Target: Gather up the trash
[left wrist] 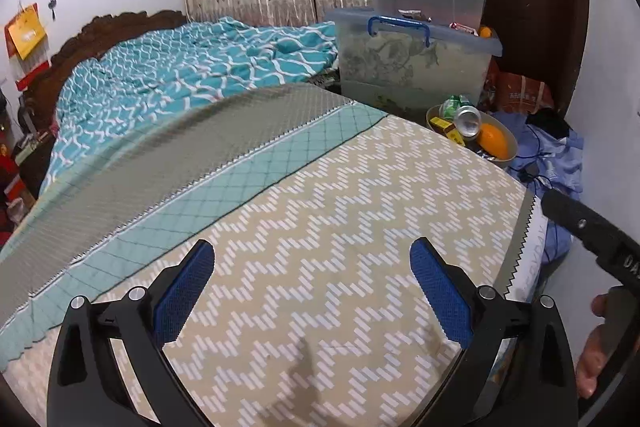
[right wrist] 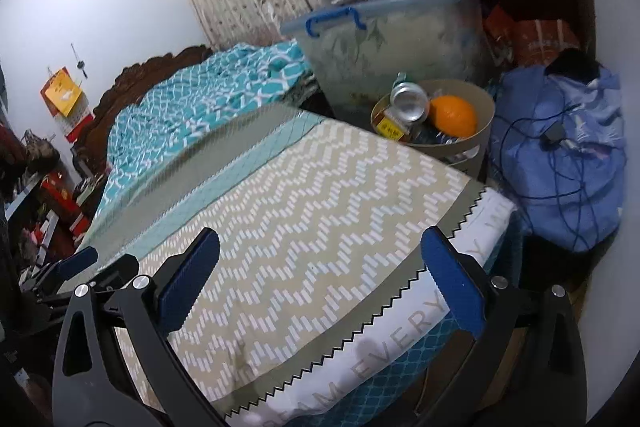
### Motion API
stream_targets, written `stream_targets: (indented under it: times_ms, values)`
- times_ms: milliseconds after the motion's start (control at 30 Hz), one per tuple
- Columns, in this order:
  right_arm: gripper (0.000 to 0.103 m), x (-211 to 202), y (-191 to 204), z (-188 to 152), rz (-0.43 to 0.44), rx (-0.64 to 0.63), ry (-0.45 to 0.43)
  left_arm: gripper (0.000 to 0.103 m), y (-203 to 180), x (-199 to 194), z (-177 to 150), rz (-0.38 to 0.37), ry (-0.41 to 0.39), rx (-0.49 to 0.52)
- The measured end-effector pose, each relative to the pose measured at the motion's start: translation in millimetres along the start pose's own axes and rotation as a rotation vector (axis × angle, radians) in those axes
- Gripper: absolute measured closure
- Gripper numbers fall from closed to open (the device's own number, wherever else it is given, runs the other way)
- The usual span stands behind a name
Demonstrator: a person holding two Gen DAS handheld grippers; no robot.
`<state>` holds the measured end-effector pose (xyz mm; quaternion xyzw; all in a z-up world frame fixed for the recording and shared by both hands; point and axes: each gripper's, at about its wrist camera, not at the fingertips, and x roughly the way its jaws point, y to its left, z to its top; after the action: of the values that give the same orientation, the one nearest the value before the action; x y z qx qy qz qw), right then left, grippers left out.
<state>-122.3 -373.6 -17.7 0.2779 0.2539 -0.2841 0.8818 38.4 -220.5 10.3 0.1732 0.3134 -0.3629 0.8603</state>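
Observation:
A round tan bin (left wrist: 513,147) (right wrist: 452,149) stands beyond the far right corner of the bed. It holds a crushed silver can (left wrist: 468,121) (right wrist: 408,103), an orange (left wrist: 494,139) (right wrist: 454,115), a yellow box (left wrist: 444,126) (right wrist: 390,129) and a green wrapper (left wrist: 454,105). My left gripper (left wrist: 312,247) hovers open over the tan zigzag bed cover (left wrist: 320,211) with nothing between its blue pads. My right gripper (right wrist: 320,235) is open too, over the cover's right edge, well short of the bin. Nothing is held.
Two clear storage boxes (left wrist: 416,67) (right wrist: 392,43) are stacked behind the bin. A blue cloth bundle (right wrist: 560,155) with a dark cable lies to the bin's right. A teal quilt (left wrist: 180,75) covers the far bed below a wooden headboard (left wrist: 120,27).

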Motion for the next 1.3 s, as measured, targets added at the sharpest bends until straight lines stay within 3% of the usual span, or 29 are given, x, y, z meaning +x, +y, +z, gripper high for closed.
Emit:
stream_targets:
  times_ms: [933,1300]
  values:
    - [0.003,-24,-2,1,0.0,0.063,-0.048,0.009,-19,-38,15,0.044,-0.079,0.037]
    - [0.003,-42,14,6,-0.008,0.007,-0.128,0.009,-20,-48,22,0.085,-0.09,0.024]
